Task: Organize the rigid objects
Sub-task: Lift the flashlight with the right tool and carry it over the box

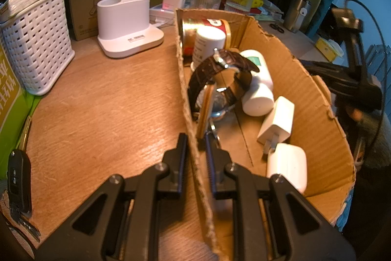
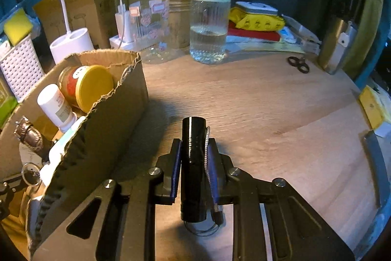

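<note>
An open cardboard box [image 1: 317,114] sits on the wooden desk. Inside it lie a red-and-gold tin [image 1: 215,23], a white pill bottle [image 1: 207,43], a brown-strapped watch [image 1: 220,70], a white charger plug [image 1: 278,121] and a white earbud case [image 1: 288,163]. My left gripper [image 1: 195,141] is clamped on the box's left wall, one finger on each side of it. To the right of the box [image 2: 117,119], my right gripper [image 2: 194,148] is shut on a black flashlight [image 2: 194,138]. The flashlight lies lengthwise between the pads, its cord trailing along the right finger.
A car key [image 1: 18,177] lies at the desk's left edge. Near it stand a white woven basket [image 1: 36,45] and a white lamp base [image 1: 124,23]. Behind the box are a water bottle [image 2: 210,16], black scissors [image 2: 298,64] and a steel tumbler [image 2: 337,45].
</note>
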`<state>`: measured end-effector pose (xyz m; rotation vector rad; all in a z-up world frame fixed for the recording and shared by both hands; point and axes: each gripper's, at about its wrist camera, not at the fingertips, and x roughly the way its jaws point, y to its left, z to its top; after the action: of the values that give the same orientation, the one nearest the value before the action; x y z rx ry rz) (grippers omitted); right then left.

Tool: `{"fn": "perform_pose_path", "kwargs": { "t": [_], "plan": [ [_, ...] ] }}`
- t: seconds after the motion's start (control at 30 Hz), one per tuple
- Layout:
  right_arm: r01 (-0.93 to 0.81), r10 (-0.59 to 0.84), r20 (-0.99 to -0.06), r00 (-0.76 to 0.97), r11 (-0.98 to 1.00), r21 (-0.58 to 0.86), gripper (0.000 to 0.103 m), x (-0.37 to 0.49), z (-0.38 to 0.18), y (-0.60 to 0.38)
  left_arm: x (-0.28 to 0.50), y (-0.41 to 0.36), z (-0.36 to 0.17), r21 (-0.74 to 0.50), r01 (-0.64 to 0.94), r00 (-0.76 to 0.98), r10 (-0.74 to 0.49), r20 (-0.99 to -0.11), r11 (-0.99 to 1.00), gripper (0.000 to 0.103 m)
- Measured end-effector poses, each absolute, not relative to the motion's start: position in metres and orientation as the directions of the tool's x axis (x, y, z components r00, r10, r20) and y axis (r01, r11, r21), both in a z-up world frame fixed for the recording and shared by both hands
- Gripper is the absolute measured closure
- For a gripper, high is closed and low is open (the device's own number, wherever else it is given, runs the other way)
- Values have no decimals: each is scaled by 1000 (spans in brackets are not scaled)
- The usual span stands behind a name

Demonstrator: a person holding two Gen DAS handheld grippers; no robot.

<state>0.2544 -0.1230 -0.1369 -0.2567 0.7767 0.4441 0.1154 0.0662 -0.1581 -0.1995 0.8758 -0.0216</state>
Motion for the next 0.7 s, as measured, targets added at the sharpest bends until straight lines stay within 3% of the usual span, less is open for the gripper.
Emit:
{"fn": "perform_pose_path", "kwargs": {
  "t": [0.7],
  "plan": [
    [-461, 372, -601, 708, 888, 7, 81, 207, -70, -137, 116, 69, -158, -186, -67, 641, -100, -761, 980, 87]
  ]
}}
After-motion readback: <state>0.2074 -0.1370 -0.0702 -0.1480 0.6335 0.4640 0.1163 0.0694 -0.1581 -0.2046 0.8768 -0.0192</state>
